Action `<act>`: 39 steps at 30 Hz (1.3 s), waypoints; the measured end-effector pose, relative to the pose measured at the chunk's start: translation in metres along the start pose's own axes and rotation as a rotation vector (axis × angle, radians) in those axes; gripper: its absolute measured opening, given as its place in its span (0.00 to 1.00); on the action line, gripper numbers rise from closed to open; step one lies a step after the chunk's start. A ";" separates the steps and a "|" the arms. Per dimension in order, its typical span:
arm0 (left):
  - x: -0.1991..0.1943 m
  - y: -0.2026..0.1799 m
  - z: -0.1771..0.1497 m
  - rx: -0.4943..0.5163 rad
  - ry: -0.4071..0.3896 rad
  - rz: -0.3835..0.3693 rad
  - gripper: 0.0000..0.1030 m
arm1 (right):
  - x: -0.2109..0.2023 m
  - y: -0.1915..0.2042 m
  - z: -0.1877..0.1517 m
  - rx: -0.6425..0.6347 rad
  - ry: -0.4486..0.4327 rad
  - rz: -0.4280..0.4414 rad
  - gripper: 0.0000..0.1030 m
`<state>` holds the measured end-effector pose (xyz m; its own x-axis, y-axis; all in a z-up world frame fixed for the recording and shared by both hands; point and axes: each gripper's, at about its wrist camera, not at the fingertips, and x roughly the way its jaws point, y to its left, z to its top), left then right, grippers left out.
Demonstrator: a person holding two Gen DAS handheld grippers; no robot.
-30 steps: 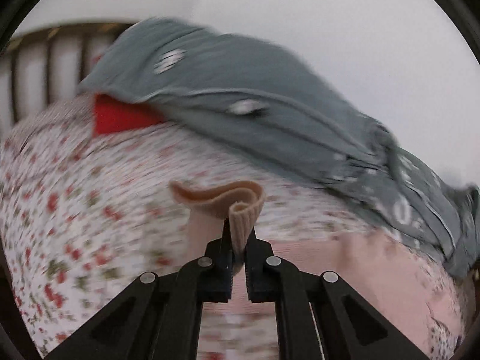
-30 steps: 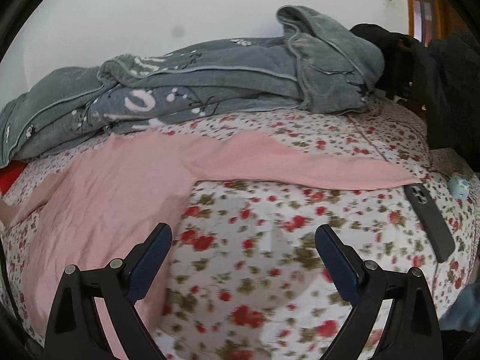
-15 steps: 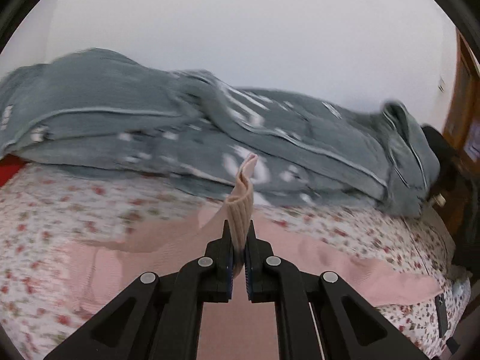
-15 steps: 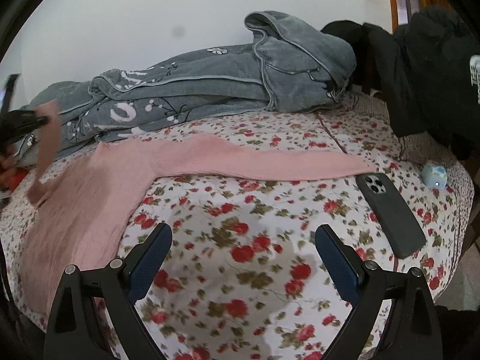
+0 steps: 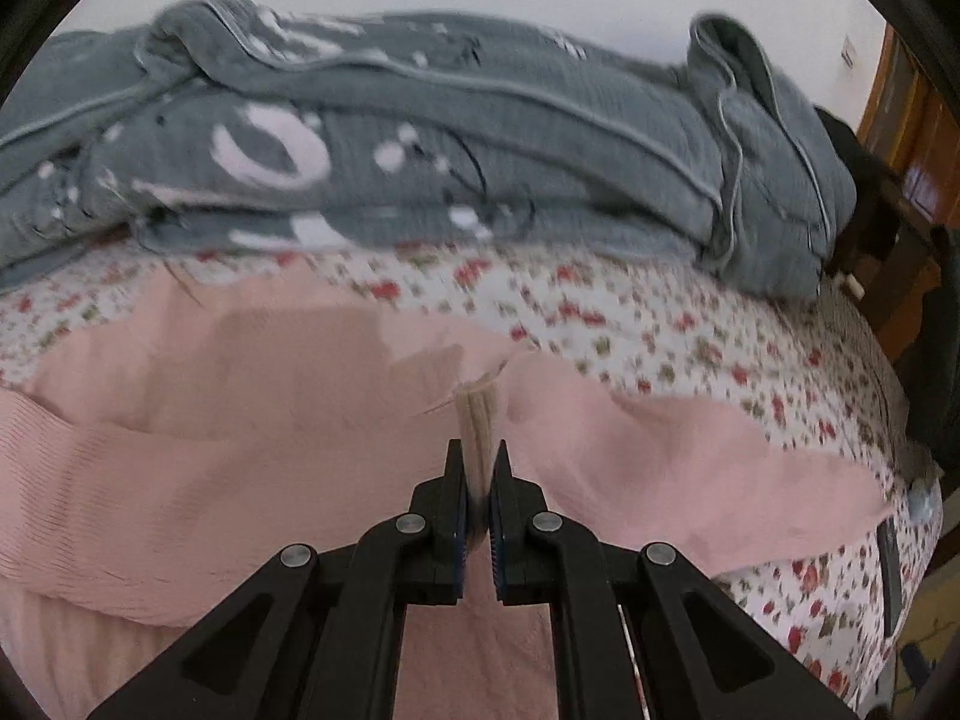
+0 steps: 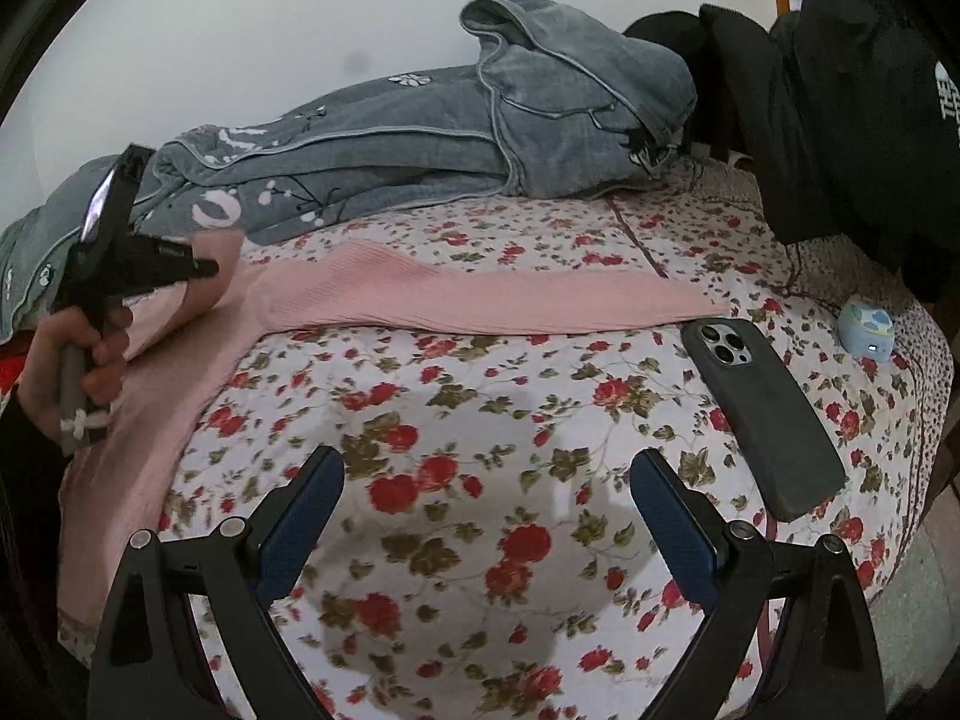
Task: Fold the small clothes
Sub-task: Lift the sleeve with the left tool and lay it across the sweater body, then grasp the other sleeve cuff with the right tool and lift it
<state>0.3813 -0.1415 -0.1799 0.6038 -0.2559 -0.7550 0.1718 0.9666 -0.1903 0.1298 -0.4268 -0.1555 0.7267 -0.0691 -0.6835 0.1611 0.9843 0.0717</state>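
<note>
A pink ribbed long-sleeve top [image 5: 198,438] lies spread on the floral bed sheet [image 5: 690,336]. My left gripper [image 5: 478,468] is shut on the top's left sleeve cuff [image 5: 478,414] and holds it over the garment's body. In the right wrist view the left gripper [image 6: 207,268] is at the far left, with the pink top [image 6: 468,300] and its other sleeve stretched rightward. My right gripper [image 6: 486,492] is open and empty above the bare floral sheet [image 6: 456,420].
A grey quilt [image 6: 420,138] is piled along the wall at the back. A black phone [image 6: 762,408] and a small blue-white gadget [image 6: 867,330] lie on the sheet at right. Dark clothing [image 6: 840,120] hangs at the far right.
My left gripper has carried the cuff rightward and down over the top's body. The right gripper's view has shifted slightly; it stays open.
</note>
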 end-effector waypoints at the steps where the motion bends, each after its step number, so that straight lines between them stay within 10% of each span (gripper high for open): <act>1: 0.003 0.000 -0.001 0.006 0.015 -0.002 0.07 | 0.003 -0.002 0.001 0.001 -0.006 -0.005 0.92; 6: 0.003 0.002 -0.004 0.024 0.066 -0.012 0.19 | 0.020 -0.013 0.014 0.021 -0.036 -0.018 0.90; 10: -0.020 0.015 -0.004 0.042 0.002 0.024 0.60 | 0.042 -0.030 0.031 0.065 -0.048 -0.026 0.75; 30: -0.061 0.101 -0.019 -0.093 -0.098 0.113 0.65 | 0.123 -0.086 0.061 0.286 0.027 -0.026 0.56; 39: -0.073 0.117 -0.025 -0.088 -0.090 0.149 0.65 | 0.134 -0.091 0.078 0.292 0.018 -0.058 0.14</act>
<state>0.3374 -0.0091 -0.1626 0.6852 -0.1063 -0.7206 0.0087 0.9904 -0.1378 0.2645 -0.5384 -0.1964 0.6990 -0.1179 -0.7053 0.3892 0.8902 0.2369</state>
